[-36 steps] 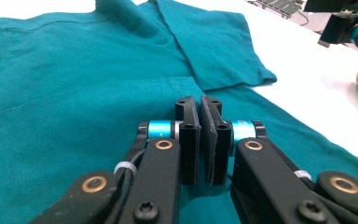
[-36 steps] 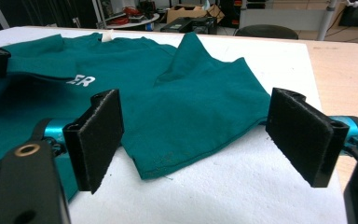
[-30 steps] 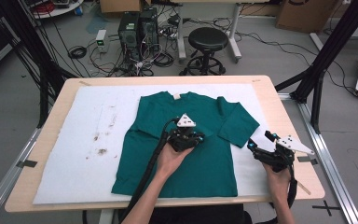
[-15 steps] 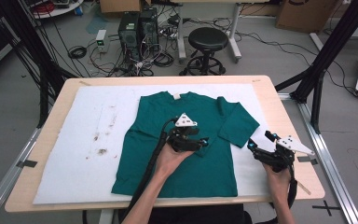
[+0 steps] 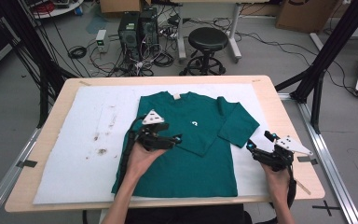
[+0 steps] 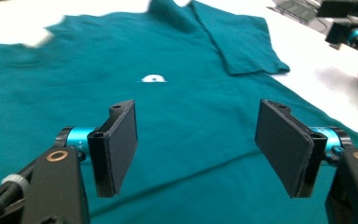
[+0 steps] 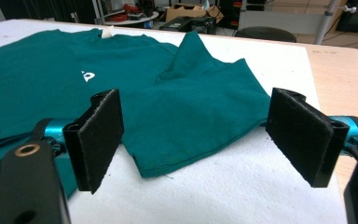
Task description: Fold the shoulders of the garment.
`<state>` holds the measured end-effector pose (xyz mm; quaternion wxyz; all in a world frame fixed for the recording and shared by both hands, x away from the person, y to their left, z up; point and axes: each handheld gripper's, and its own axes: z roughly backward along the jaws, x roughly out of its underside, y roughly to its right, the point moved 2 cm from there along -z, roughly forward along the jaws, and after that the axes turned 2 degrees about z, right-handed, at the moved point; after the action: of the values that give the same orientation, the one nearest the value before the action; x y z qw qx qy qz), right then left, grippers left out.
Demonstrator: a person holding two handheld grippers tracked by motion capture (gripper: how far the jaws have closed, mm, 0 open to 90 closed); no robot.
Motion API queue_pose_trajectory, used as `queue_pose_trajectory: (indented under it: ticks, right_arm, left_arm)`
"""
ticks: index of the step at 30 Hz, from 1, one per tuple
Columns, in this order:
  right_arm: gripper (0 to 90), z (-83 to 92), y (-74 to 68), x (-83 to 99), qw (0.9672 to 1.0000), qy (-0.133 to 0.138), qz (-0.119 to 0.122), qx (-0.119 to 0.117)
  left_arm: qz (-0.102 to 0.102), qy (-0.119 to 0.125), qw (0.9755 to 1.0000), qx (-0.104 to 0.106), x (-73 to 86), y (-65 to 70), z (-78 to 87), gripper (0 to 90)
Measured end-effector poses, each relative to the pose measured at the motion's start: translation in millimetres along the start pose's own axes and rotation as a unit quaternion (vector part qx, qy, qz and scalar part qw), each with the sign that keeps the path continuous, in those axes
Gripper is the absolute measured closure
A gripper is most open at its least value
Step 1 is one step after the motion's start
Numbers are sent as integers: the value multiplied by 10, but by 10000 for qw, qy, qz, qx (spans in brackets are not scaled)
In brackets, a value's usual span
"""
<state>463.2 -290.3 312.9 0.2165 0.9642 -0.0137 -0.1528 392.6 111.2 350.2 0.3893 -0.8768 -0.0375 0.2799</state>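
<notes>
A dark green T-shirt [image 5: 191, 172] lies flat on a white mat [image 5: 74, 158], collar away from me. One sleeve is folded in over the chest [image 5: 200, 135] beside the small white logo [image 6: 154, 78]. The other sleeve [image 5: 235, 123] lies spread toward the right. My left gripper [image 5: 176, 140] hovers low over the shirt's middle left. Its jaws have just been opening and now stand wide with nothing between them [image 6: 200, 140]. My right gripper [image 5: 259, 142] rests over the mat just right of the shirt, open and empty [image 7: 200, 140], facing the spread sleeve's hem [image 7: 191, 126].
The mat covers most of a wooden table [image 5: 284, 116] and has brown stains [image 5: 100, 144] at its left. Behind the table stand a black stool [image 5: 208, 39], computer towers [image 5: 137, 25] and loose cables. Black frame struts [image 5: 326, 60] rise at the right.
The left gripper let go of the folded sleeve, opened its jaws wide and drew back to the left over the shirt. The right gripper stayed put.
</notes>
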Motion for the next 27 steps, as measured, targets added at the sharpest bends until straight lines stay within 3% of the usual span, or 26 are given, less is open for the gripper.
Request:
queue_pose_trajectory:
  ticks: [5,11,13,14,15,16,17,19,22,23,27]
  right_arm:
    - [195,-1,-5,-1,10000,-14,9,24]
    - [195,9,8,2,10000,53,-40,10]
    - [195,20,13,5,9999,100,-88,26]
    - [195,20,13,5,9999,100,-88,26]
    - [195,31,18,8,9998,169,-120,69]
    - [195,34,22,9,9997,190,-134,77]
    - [195,38,20,11,9997,188,-168,79]
    - [195,38,21,11,9996,188,-173,79]
    - [195,44,23,12,9995,231,-175,114]
    - [195,44,26,13,9995,243,-173,120]
    - [195,44,24,13,9995,236,-200,110]
  left_arm:
    - [8,290,9990,-350,96,-243,374,298]
    - [251,535,9955,-737,317,-580,741,298]
    - [326,773,9926,-877,438,-725,924,298]
    - [326,773,9926,-877,438,-725,924,298]
    - [405,925,9897,-1011,520,-819,1044,297]
    - [405,925,9897,-1011,520,-819,1044,297]
    - [529,1029,9864,-1165,605,-907,1156,297]
    - [580,1072,9851,-1212,647,-948,1209,297]
    - [692,1223,9797,-1431,817,-1088,1379,297]
    - [692,1223,9797,-1431,817,-1088,1379,297]
    - [724,1341,9757,-1575,978,-1199,1489,297]
